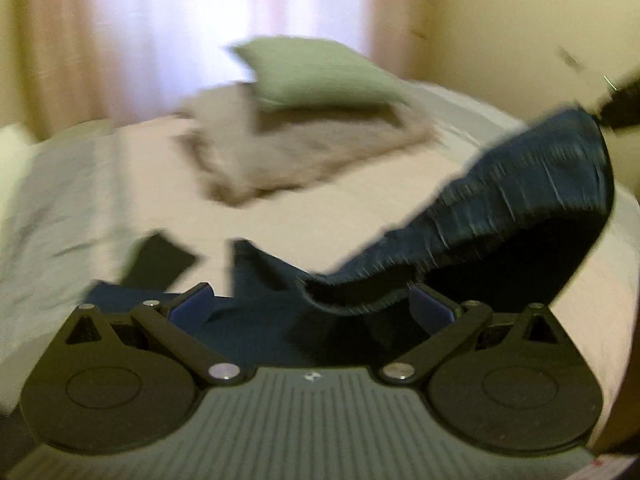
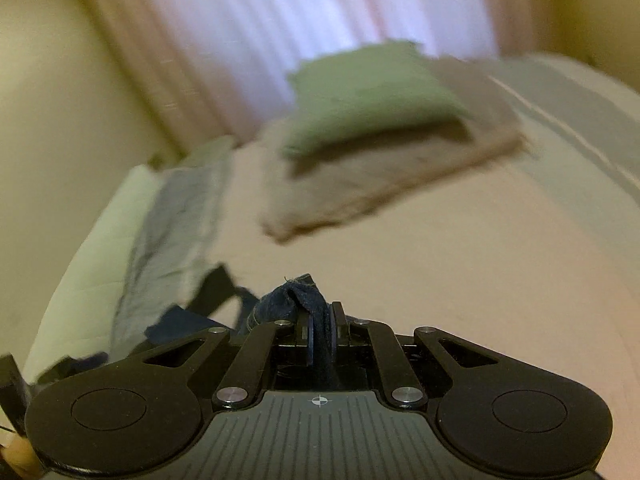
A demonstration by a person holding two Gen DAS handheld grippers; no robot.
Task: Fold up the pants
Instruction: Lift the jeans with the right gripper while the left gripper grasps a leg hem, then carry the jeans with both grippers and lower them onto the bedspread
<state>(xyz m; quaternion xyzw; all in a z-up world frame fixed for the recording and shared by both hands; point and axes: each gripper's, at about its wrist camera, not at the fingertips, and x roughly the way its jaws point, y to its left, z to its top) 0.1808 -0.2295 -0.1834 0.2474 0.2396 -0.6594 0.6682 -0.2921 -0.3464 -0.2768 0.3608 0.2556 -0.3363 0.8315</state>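
Dark navy pants (image 1: 520, 200) lie on a bed, with the ribbed waistband lifted in an arc up to the right. My left gripper (image 1: 310, 300) is open, its blue pads wide apart, and navy cloth and the waistband's lower end lie between them. In the right wrist view my right gripper (image 2: 322, 320) is shut on a bunched fold of the pants (image 2: 296, 296), and the cloth runs down between its fingers. Both views are blurred by motion.
A green pillow (image 1: 316, 76) rests on a folded beige blanket (image 1: 288, 152) at the far side of the bed (image 1: 360, 208). A grey sheet (image 2: 172, 220) runs along the left edge. Curtains (image 2: 320, 20) hang behind. A dark flat object (image 1: 156, 260) lies beyond my left gripper.
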